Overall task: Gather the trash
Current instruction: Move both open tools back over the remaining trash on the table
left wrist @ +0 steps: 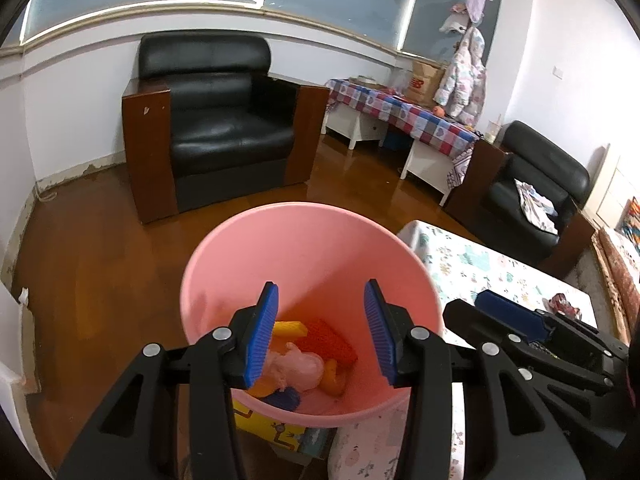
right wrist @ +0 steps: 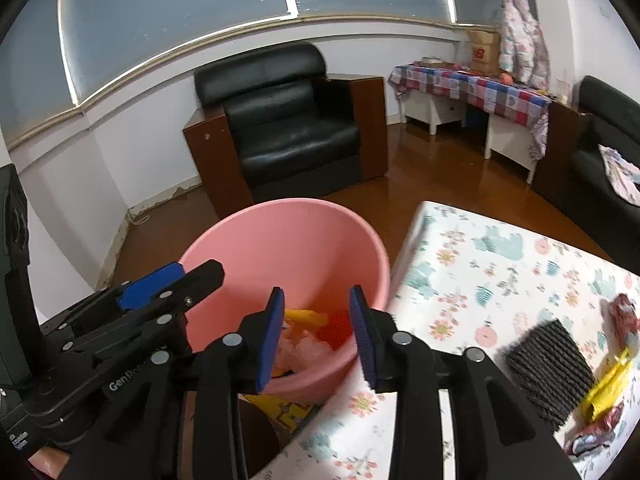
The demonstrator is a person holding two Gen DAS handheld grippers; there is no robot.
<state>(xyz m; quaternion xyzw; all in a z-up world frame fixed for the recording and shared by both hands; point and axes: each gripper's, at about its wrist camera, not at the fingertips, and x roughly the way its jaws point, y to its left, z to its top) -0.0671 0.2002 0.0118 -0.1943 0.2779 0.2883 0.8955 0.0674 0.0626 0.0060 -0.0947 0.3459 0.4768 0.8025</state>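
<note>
The pink bin (left wrist: pixel 312 264) is the landmark. Its near rim and part of its contents are hidden behind the left gripper (left wrist: pixel 320 330) fingers. A yellow printed item (left wrist: pixel 276 432) below the bin is mostly covered. Right of the bin, wrappers (right wrist: pixel 592 436) are cut off by the frame edge.

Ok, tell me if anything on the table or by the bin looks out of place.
Some trash is still on the table: a yellow wrapper, a red wrapper and a dark ribbed pad near its right edge. The pink bin stands upright with litter inside; nothing is spilled. Both hand-held grippers are open and empty.
</note>
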